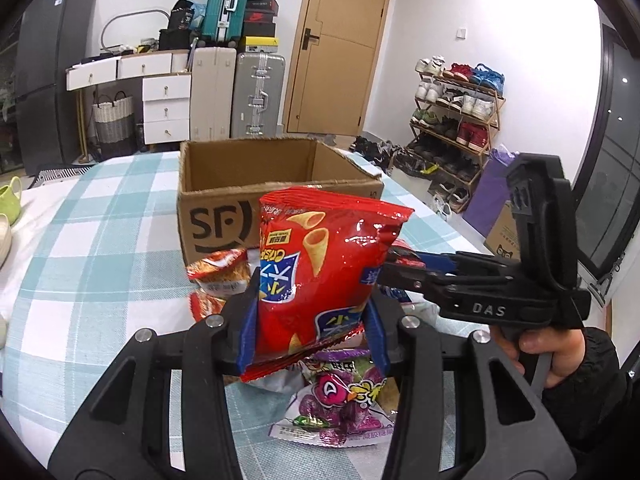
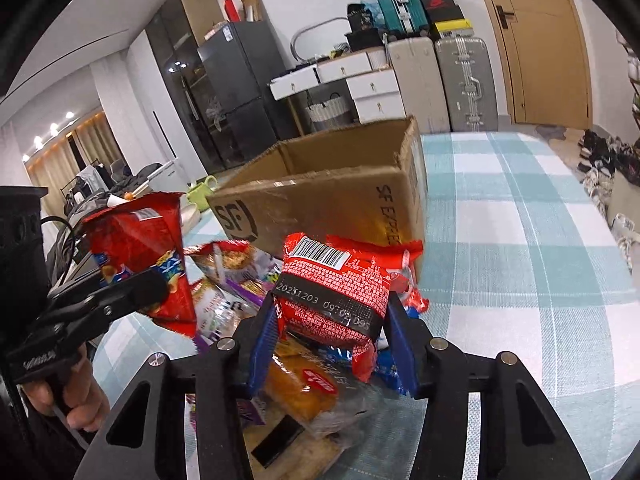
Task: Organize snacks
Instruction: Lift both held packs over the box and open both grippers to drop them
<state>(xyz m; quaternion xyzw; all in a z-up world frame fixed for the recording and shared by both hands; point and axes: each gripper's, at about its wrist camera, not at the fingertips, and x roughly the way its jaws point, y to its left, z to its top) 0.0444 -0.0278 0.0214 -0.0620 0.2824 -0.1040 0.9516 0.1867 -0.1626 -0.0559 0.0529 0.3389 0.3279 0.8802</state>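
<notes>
- Left gripper [image 1: 314,330] is clamped on the lower part of the red chip bag [image 1: 320,272]; the bag stands upright between the blue pads, lifted off the pile, in front of the box [image 1: 280,196].
- Right gripper [image 2: 334,344] has its pads against a red wrapped snack [image 2: 340,292], barcode side up; jaws only partly closed around it. It sits in front of the box's near right corner, over the pile.
- Box is open, SF logo on the near wall, on the checked tablecloth [image 1: 100,240].
- Left view only: purple candy bag [image 1: 340,400] just under the chip bag, red noodle cup [image 1: 220,272] against the box front, shoe rack [image 1: 456,116] far right of the box.
- Right view only: orange pack [image 2: 300,392] under the right gripper, fridge [image 2: 232,92] behind the box, hand [image 2: 76,396] on the left gripper's handle.
</notes>
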